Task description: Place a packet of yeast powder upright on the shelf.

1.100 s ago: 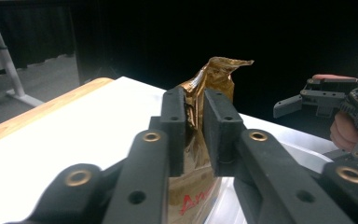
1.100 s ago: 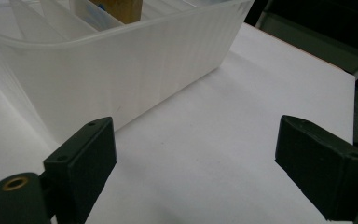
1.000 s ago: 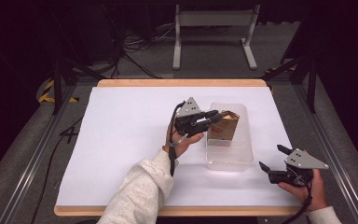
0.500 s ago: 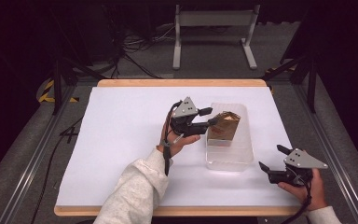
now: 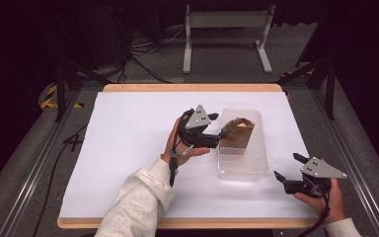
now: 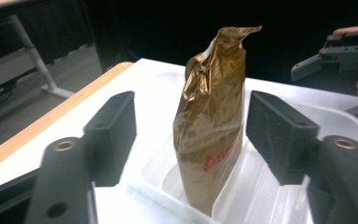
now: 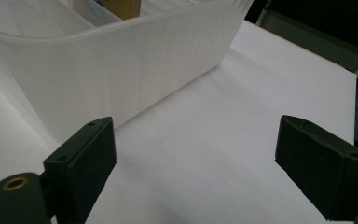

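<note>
A gold foil bag (image 5: 237,132) stands upright in the far half of a clear plastic bin (image 5: 242,170) on the white table. My left gripper (image 5: 218,125) is at the bin's left side and points at the bag. In the left gripper view the bag (image 6: 212,126) stands between the two black jaws with a gap on each side. The jaws have just been opening, and my left gripper (image 6: 193,123) is open. My right gripper (image 5: 288,167) rests near the table's front right, open, with nothing between its fingers (image 7: 196,154); the bin's wall (image 7: 121,60) is just ahead of it.
The white sheet (image 5: 128,128) covers a table with a wooden rim (image 5: 192,88). A metal stand (image 5: 224,29) and cables lie on the floor beyond. The other gripper (image 6: 335,51) shows far off in the left gripper view.
The left gripper's jaws have opened off the gold bag and the hand has drawn back a little to the left. The bag stays standing in the bin. The right gripper has kept still.
</note>
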